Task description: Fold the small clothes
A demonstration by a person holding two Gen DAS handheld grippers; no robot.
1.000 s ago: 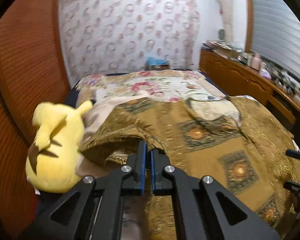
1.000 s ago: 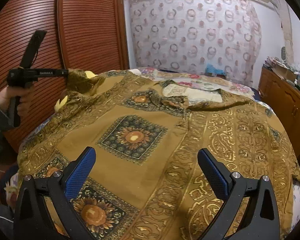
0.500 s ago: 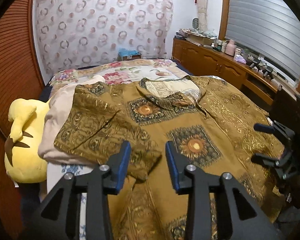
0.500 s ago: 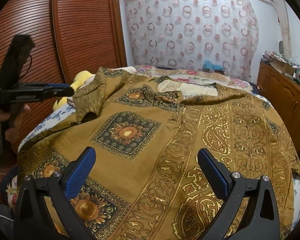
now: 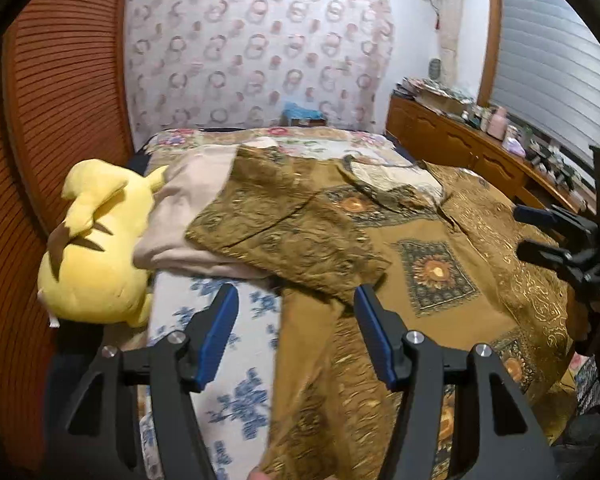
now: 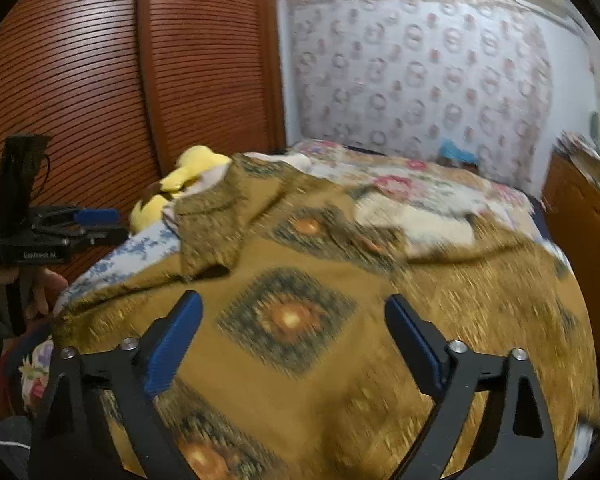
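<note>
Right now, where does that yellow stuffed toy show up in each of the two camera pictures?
Left wrist view: yellow stuffed toy lies at the left, beside the bed's edge.
Right wrist view: toy peeks out left of centre, behind the folded sleeve.
Shared landmark: the ring-patterned curtain.

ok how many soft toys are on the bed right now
1. A yellow plush toy lies at the bed's left edge by the wooden wardrobe doors, beside the pale folded cloth and the shirt. Others may be hidden under the fabric.
</note>
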